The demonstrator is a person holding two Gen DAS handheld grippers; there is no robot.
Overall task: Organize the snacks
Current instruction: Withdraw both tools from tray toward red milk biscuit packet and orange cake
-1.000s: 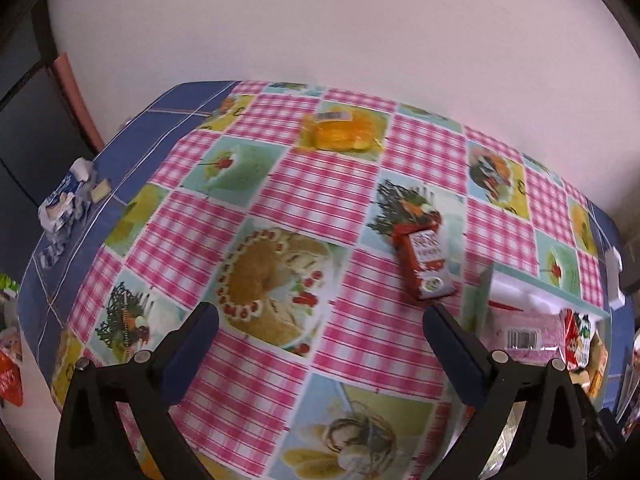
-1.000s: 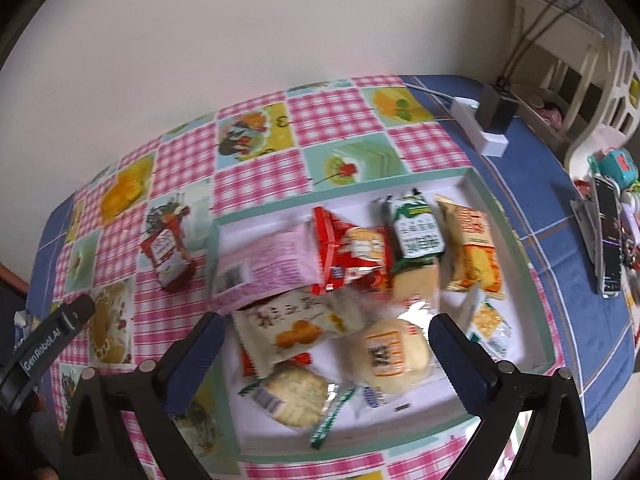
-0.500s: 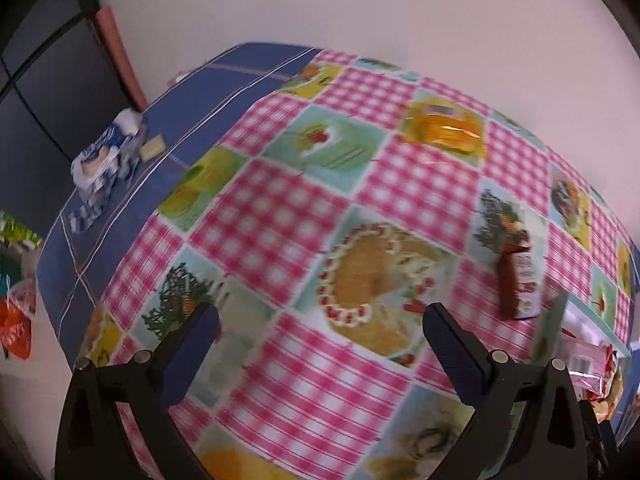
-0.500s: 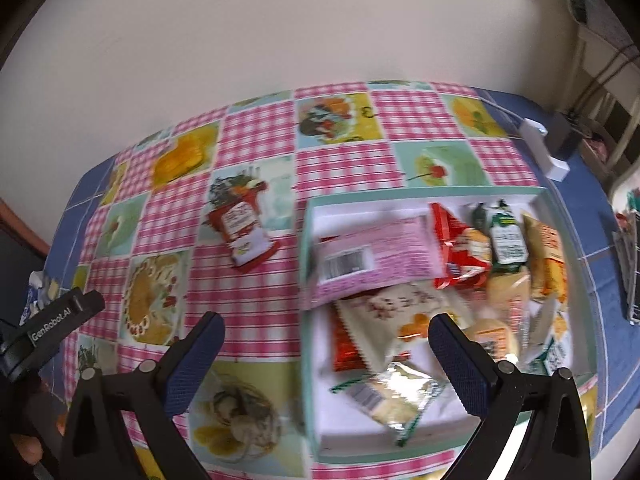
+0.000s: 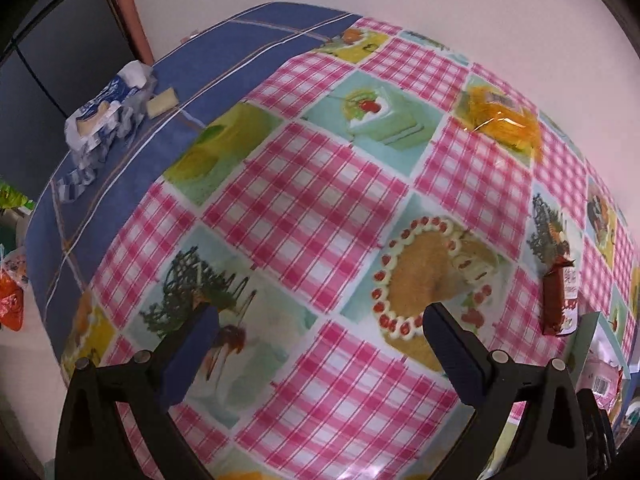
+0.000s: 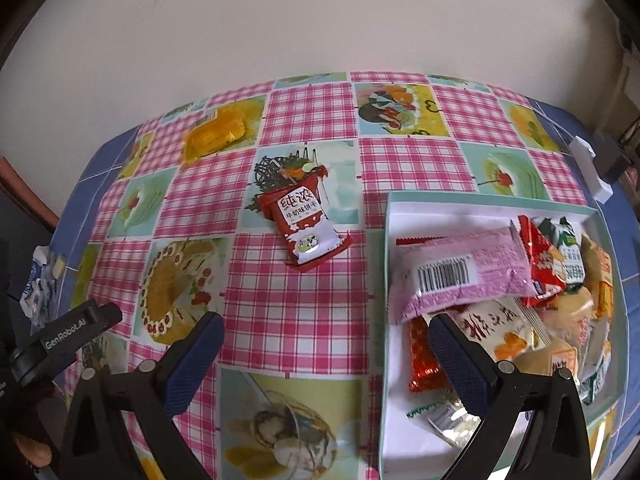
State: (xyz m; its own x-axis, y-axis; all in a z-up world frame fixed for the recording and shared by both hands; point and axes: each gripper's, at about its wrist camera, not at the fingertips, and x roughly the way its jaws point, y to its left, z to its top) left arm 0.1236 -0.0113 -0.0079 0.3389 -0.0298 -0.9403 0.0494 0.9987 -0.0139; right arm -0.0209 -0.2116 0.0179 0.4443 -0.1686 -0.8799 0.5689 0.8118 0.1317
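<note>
A red and white biscuit packet (image 6: 306, 224) lies on the checked tablecloth, left of a shallow white box (image 6: 394, 420) holding several snack packets, a pink one (image 6: 460, 272) on top. An orange-yellow packet (image 6: 216, 134) lies farther back left. My right gripper (image 6: 322, 340) is open and empty, hovering in front of the biscuit packet and the box's left edge. My left gripper (image 5: 320, 332) is open and empty over the tablecloth; the biscuit packet (image 5: 560, 296) is at its right and the orange-yellow packet (image 5: 502, 122) far ahead.
A crumpled blue and white wrapper (image 5: 104, 116) with a small pale block (image 5: 161, 101) lies on the blue cloth at the far left. A white power strip (image 6: 590, 168) sits at the table's right back. A wall bounds the table's far side.
Both grippers have swung left. The box has slid toward the right edge of both views, and the biscuit packet now sits nearer the middle of the right wrist view.
</note>
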